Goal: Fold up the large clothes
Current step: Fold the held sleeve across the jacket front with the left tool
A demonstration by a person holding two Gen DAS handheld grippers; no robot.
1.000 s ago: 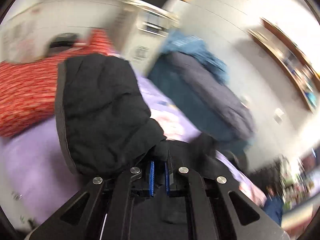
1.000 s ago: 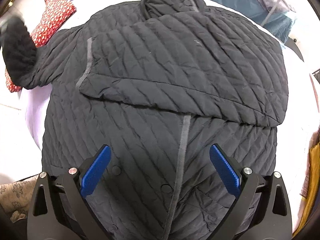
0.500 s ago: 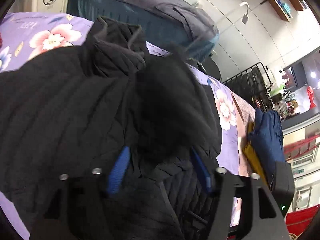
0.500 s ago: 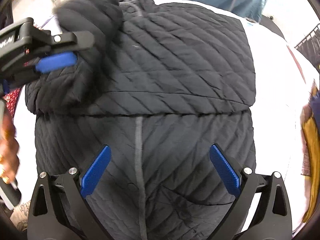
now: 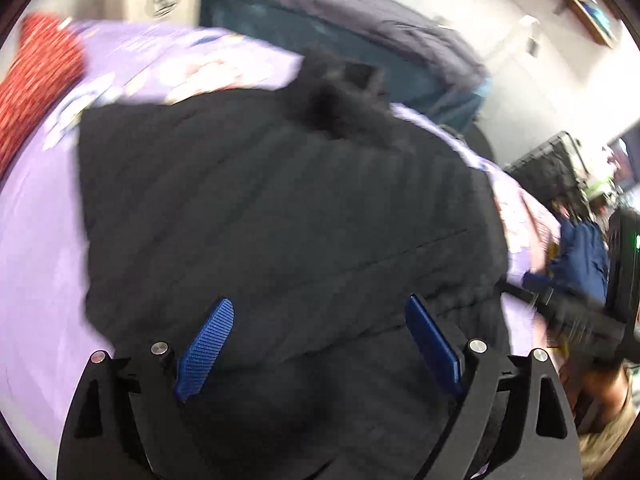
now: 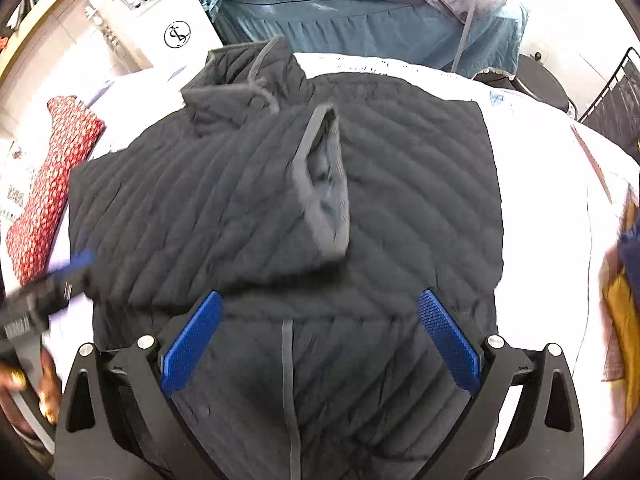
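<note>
Flat on the pale lilac floral bedsheet point(image 5: 36, 240) lies a black quilted jacket point(image 6: 400, 208), diagonally stitched, collar upright, both sleeves folded across its chest; one grey-trimmed cuff point(image 6: 324, 184) gapes open. The left tool point(image 5: 320, 344) is opening, its ribbed blue pads clear of fabric. The right tool point(image 6: 320, 340) hovers wide over the hem, empty.

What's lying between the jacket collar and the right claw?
The folded-over sleeve, its grey-trimmed cuff gaping open, lies on the jacket between collar and open right claw; right wrist view.
</note>
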